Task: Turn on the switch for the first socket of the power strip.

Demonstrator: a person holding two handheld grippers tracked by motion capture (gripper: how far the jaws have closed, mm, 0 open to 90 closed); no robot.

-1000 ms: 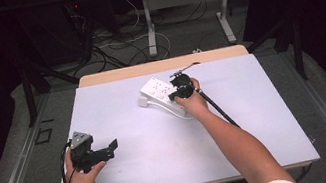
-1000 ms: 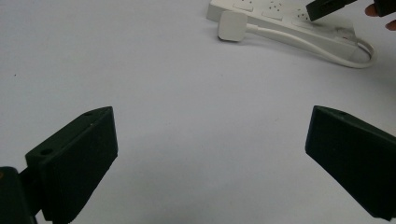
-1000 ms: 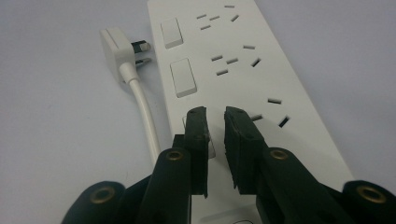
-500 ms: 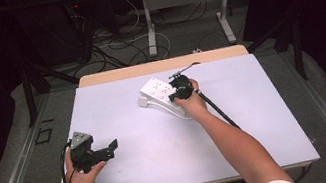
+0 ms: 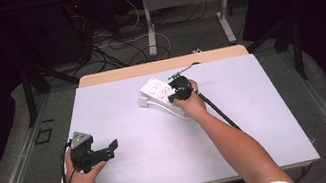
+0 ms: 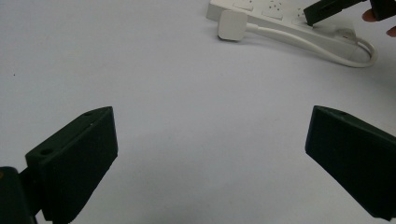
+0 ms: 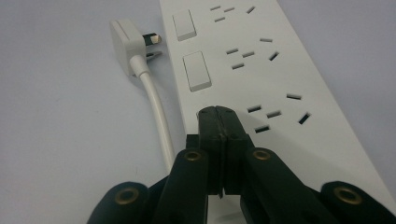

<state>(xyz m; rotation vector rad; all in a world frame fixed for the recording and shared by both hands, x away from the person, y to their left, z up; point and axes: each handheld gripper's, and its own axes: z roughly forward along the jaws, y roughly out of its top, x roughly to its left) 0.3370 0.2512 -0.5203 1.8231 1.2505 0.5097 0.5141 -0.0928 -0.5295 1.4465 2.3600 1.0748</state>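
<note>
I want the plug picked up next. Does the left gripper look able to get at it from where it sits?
Probably yes: the left gripper is open, and bare table lies between it and the plug.

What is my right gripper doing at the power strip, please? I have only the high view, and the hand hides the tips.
Observer: In the right gripper view, the right gripper has its jaws shut together with nothing between them, tips at the third rocker switch of the power strip.
Operator: Thank you. Are the other switches free?
Observer: Yes, two white rocker switches farther along the strip stand uncovered, each beside its set of socket slots.
Operator: And where is the strip's own plug?
Observer: The plug lies unplugged on the table beside the strip's far end, pins pointing toward the strip, its cable running back alongside.
Operator: Is the left gripper clear?
Observer: The left gripper is open over bare table.
</note>
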